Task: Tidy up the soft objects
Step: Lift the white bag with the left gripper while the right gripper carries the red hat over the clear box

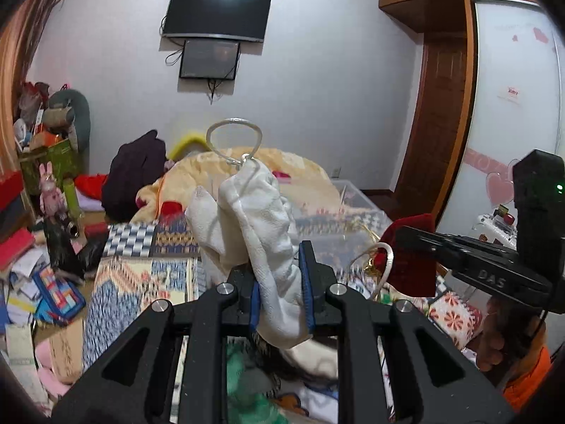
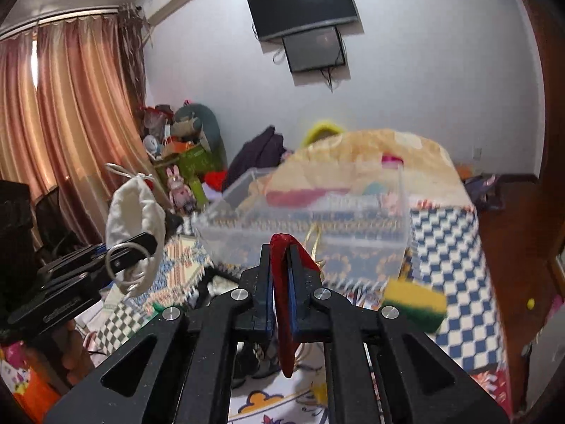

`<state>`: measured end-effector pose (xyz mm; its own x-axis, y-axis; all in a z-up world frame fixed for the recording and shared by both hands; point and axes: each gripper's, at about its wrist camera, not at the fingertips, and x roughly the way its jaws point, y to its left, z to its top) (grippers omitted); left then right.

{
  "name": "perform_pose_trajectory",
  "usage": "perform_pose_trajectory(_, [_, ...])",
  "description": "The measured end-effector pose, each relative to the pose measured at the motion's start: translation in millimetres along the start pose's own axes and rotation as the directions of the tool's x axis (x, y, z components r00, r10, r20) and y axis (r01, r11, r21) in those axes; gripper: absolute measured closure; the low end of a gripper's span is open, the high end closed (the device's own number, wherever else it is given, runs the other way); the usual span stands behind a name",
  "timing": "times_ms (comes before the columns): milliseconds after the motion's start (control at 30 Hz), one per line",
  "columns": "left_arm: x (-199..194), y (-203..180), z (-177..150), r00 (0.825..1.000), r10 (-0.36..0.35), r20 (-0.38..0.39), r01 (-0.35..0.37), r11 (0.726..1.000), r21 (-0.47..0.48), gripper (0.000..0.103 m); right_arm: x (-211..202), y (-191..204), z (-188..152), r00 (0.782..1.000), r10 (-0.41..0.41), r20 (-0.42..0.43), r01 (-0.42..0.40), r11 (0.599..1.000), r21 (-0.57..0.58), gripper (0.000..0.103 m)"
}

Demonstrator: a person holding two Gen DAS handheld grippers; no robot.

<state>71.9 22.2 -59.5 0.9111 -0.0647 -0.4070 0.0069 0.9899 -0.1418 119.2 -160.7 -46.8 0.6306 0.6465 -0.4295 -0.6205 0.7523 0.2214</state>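
My left gripper (image 1: 280, 265) is shut on a white cloth drawstring pouch (image 1: 254, 212) with a cord loop on top, held up above the bed. It also shows at the left of the right wrist view (image 2: 136, 219). My right gripper (image 2: 280, 258) is shut on a dark red velvet pouch (image 2: 282, 304), which hangs down between the fingers. The red pouch (image 1: 409, 258) and right gripper show at the right of the left wrist view. A clear plastic bin (image 2: 303, 226) sits on the bed just beyond the red pouch.
A yellow-green sponge (image 2: 415, 304) lies on the checked bedspread (image 2: 448, 247). A peach blanket (image 2: 370, 155) is piled behind the bin. Dark clothes (image 1: 134, 173), plush toys (image 1: 51, 190) and boxes crowd the left. A TV (image 1: 217, 12) hangs on the wall.
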Motion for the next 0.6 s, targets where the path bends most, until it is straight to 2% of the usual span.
perform_pose_trajectory(167, [7.7, -2.9, 24.0, 0.999, 0.017, 0.027, -0.018, 0.999, 0.041, 0.084, -4.9, -3.0, 21.7, 0.999, 0.004, 0.052, -0.004, 1.000, -0.001, 0.097])
perform_pose_trajectory(367, [26.3, -7.3, 46.4, 1.000, 0.015, 0.021, -0.016, 0.997, 0.072, 0.084, -7.4, -7.6, 50.3, 0.993, 0.001, 0.118, -0.001, 1.000, -0.007, 0.097])
perform_pose_trajectory(600, [62.9, -7.9, 59.8, 0.999, 0.019, -0.041, -0.015, 0.995, 0.097, 0.084, 6.3, -9.2, 76.9, 0.987, -0.033, 0.156, 0.040, 0.998, -0.040, 0.097])
